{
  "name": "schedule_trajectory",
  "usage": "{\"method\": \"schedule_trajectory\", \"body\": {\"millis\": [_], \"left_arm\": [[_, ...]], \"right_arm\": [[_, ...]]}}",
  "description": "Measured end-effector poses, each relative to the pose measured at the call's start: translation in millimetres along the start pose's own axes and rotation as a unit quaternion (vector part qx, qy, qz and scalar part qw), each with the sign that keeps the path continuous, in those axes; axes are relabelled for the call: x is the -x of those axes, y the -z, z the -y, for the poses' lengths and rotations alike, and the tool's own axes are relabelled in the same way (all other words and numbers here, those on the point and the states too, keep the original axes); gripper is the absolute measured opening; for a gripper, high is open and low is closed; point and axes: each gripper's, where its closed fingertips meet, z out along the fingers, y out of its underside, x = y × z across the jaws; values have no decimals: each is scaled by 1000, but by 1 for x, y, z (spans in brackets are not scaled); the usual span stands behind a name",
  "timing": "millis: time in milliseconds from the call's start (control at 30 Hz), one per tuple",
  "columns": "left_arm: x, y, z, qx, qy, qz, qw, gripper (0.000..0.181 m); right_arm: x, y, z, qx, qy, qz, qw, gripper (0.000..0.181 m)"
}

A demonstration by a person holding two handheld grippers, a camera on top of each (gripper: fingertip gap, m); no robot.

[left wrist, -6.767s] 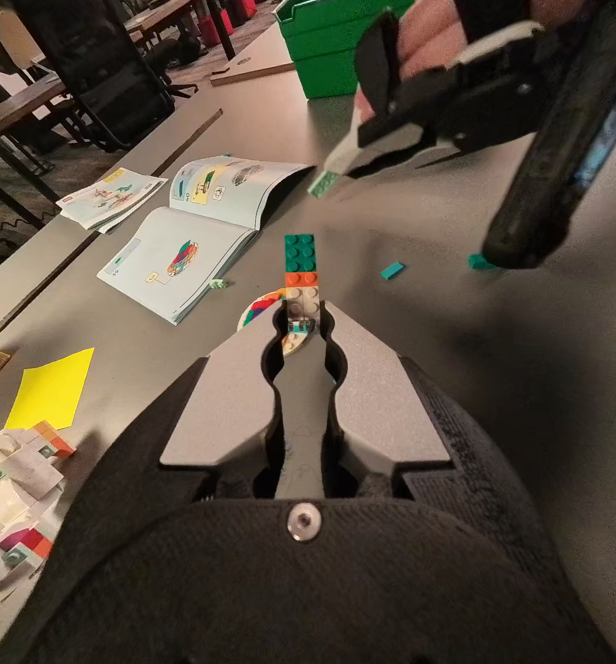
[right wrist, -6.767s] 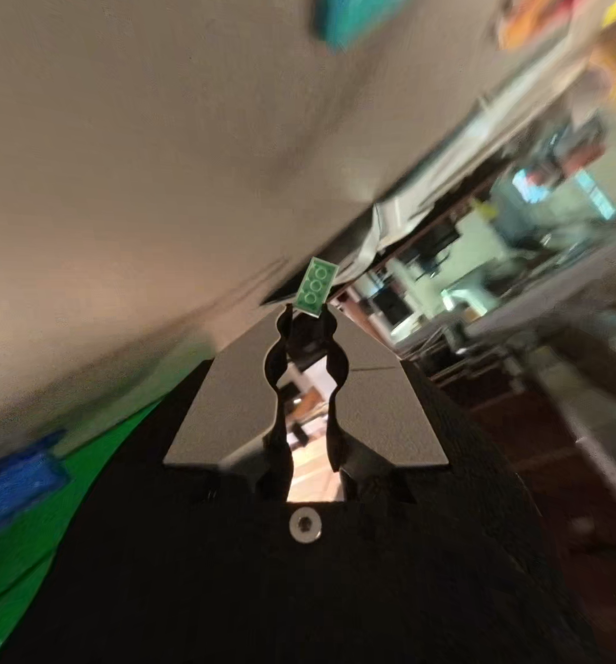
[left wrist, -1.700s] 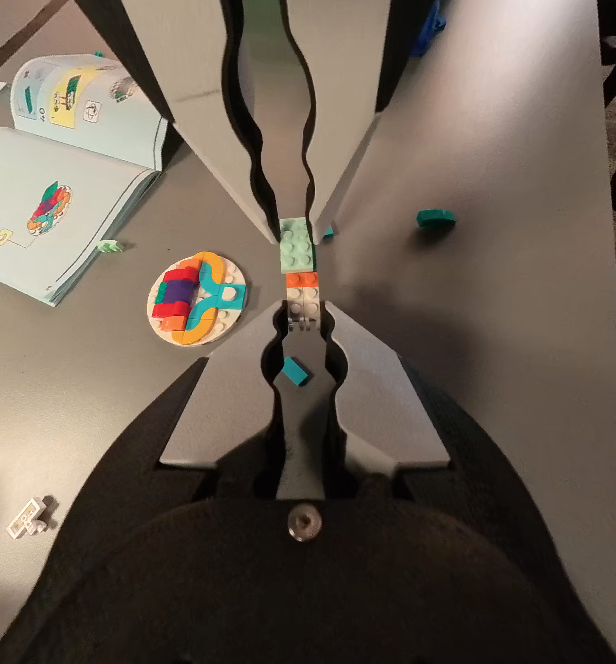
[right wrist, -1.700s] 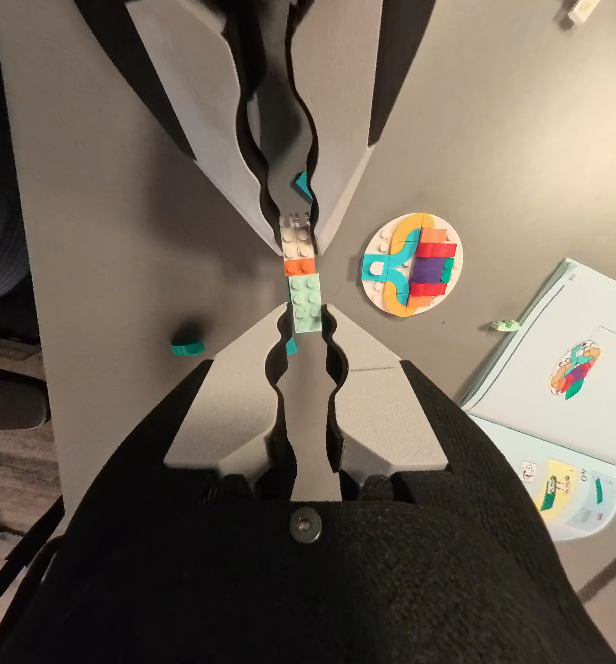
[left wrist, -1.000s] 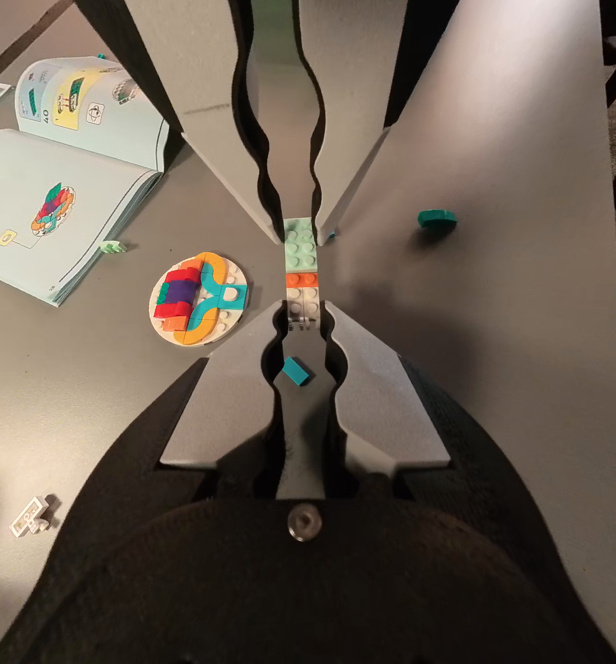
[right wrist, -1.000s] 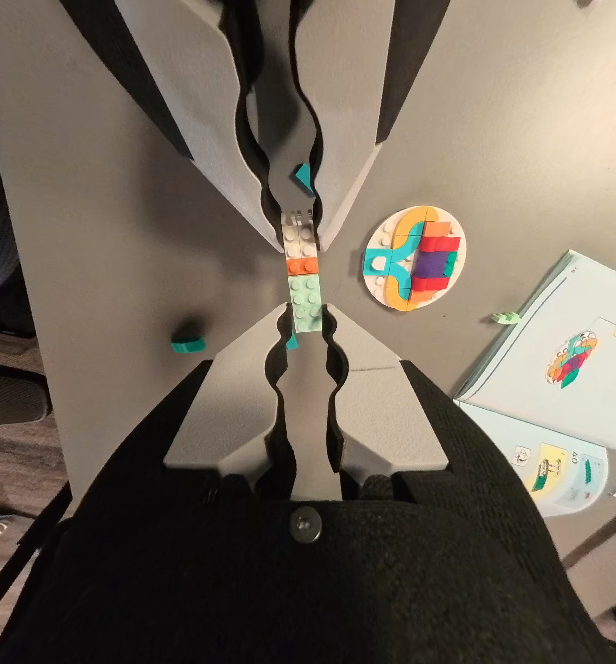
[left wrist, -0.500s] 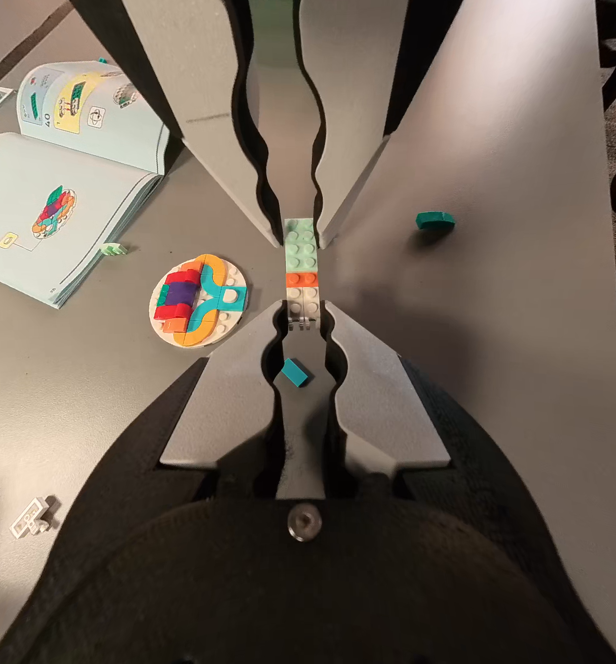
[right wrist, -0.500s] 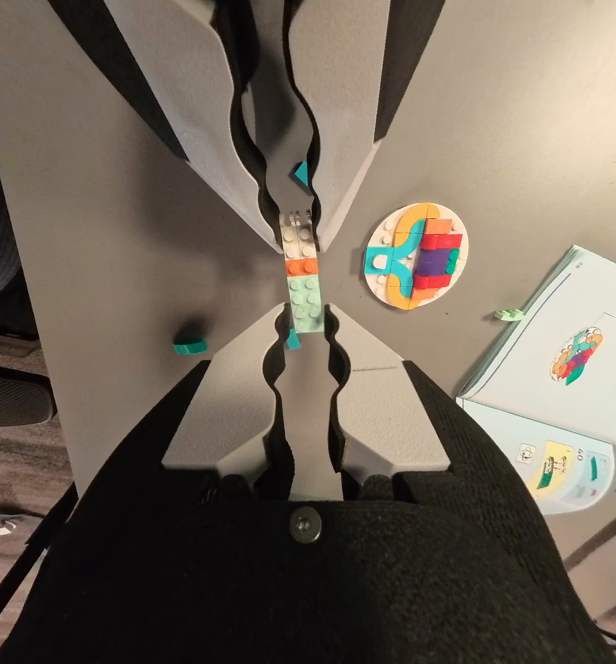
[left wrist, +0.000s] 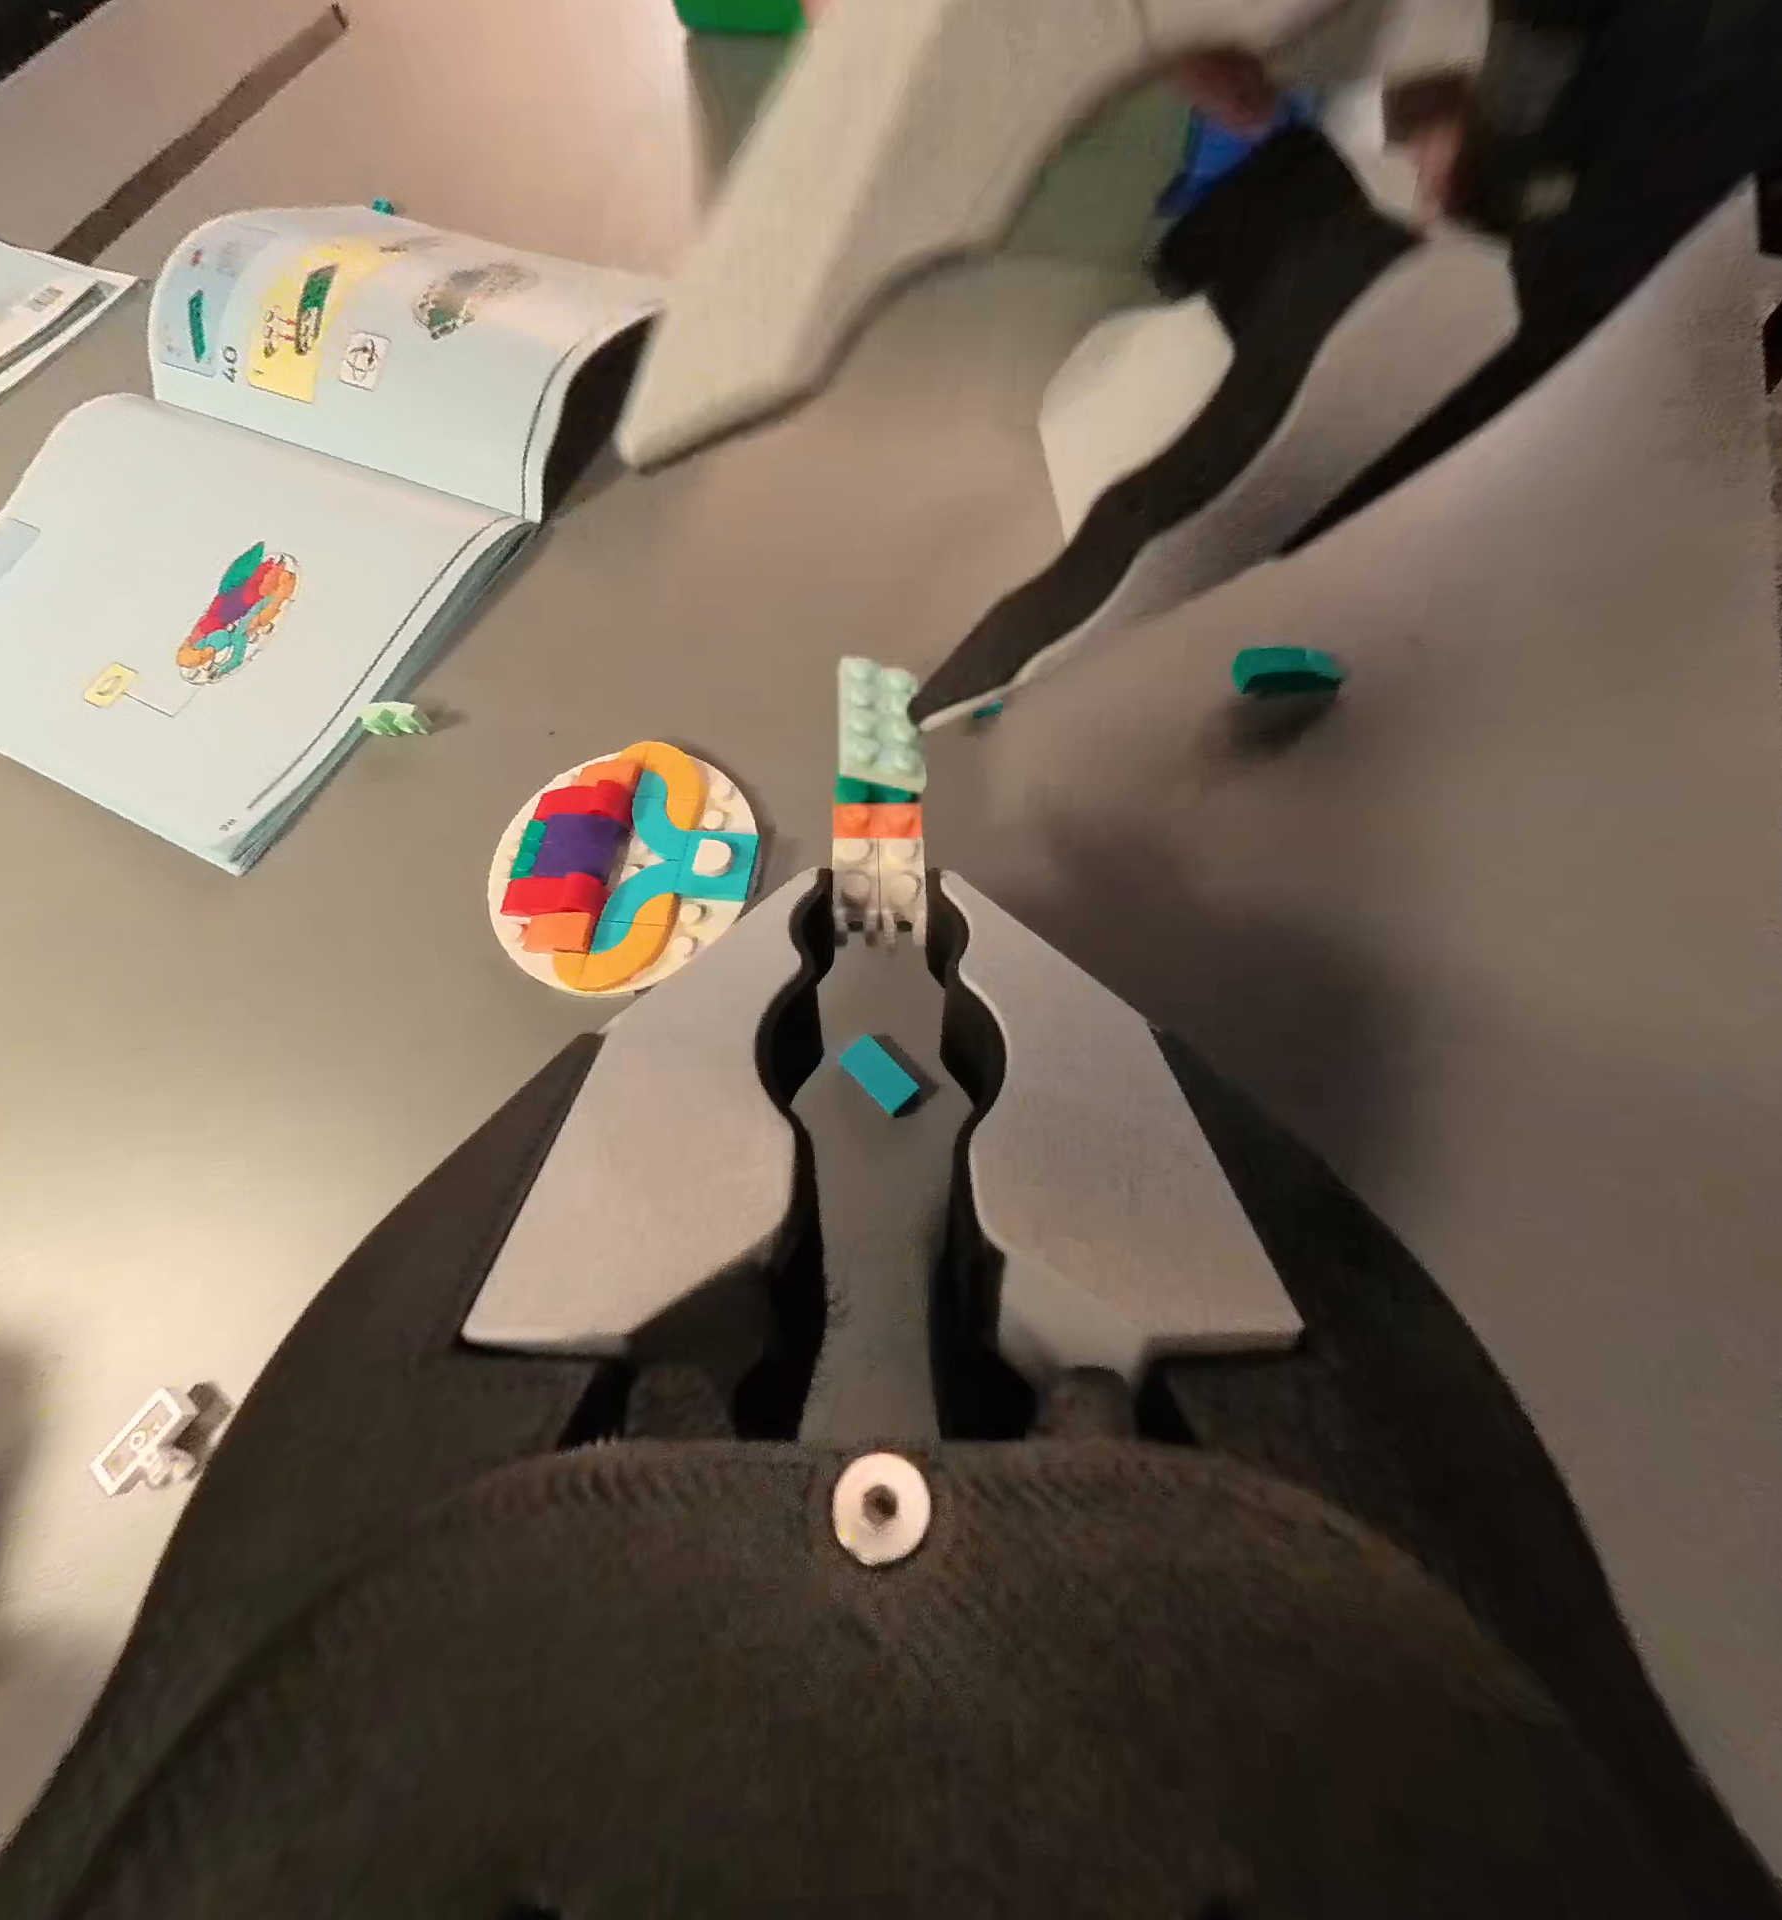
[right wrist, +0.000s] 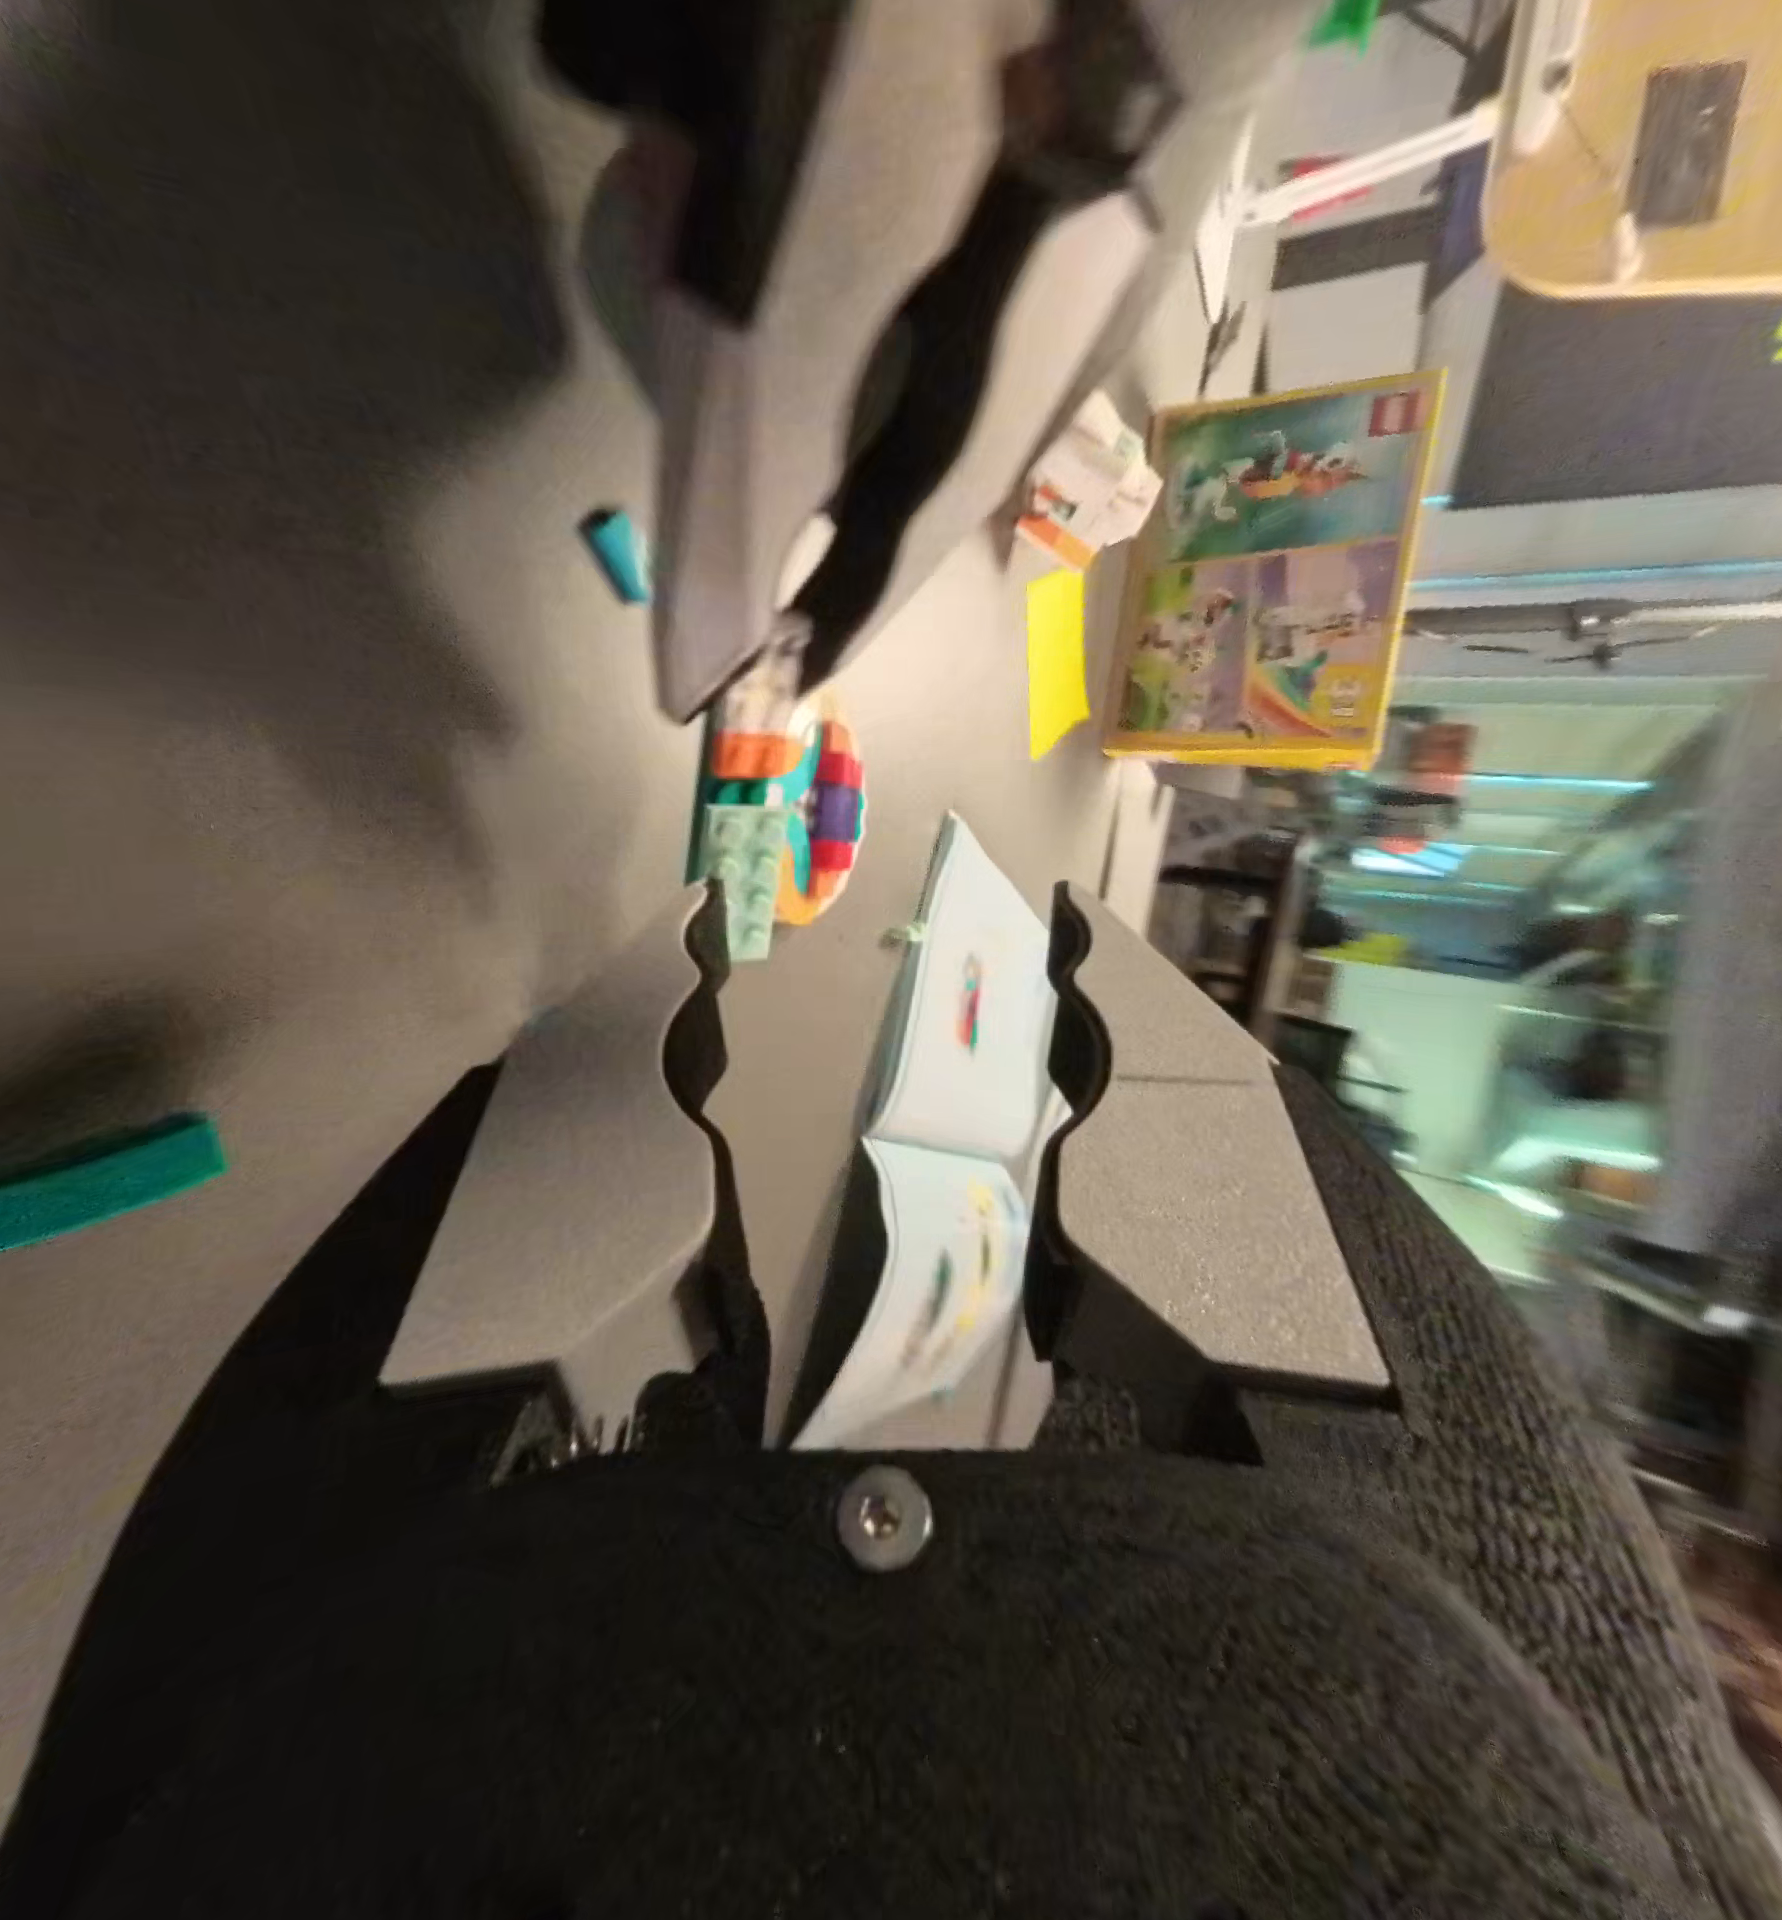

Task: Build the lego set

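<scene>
Left claw (left wrist: 879, 902) gripping studded strip (left wrist: 878, 781)

The grey surface (left wrist: 1489, 1039) carries an open instruction booklet (left wrist: 243, 582) and a round, colourful lego disc (left wrist: 622, 868). 2 teal pieces (left wrist: 879, 1075) (left wrist: 1285, 670) and 1 small white piece (left wrist: 154, 1439) lie loose on it.

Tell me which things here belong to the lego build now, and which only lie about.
In the job:
- brick strip, held by the left gripper
- mint plate on its far end
- right gripper, jaws open
- open booklet

Lying about:
- round model
- teal brick
- curved teal piece
- white piece
- yellow note
- set box
</scene>
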Motion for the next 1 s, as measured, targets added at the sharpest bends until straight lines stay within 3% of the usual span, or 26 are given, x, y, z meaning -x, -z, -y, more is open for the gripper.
{"method": "schedule_trajectory", "body": {"millis": [100,400,500,600,700,800,1000], "left_arm": [[-1,1,4,-9,5,-3,1000,15],[4,1,-3,5,8,6,1000,15],[4,1,-3,5,7,7,1000,15],[3,1,-3,7,3,7,1000,15],[4,0,-4,10,1,9,1000,15],[5,1,-5,10,-1,13,1000,15],[6,1,-6,14,-5,17,1000,15]], "right_arm": [[22,-2,2,13,38,-4,999,60],[29,4,-15,18,-116,57,991,51],[38,8,-19,6,-241,144,960,33],[49,11,-16,3,-394,260,882,27],[59,8,-22,42,-477,308,822,27],[65,2,-28,74,-504,307,804,30],[56,-16,-24,70,-529,279,799,29]]}}
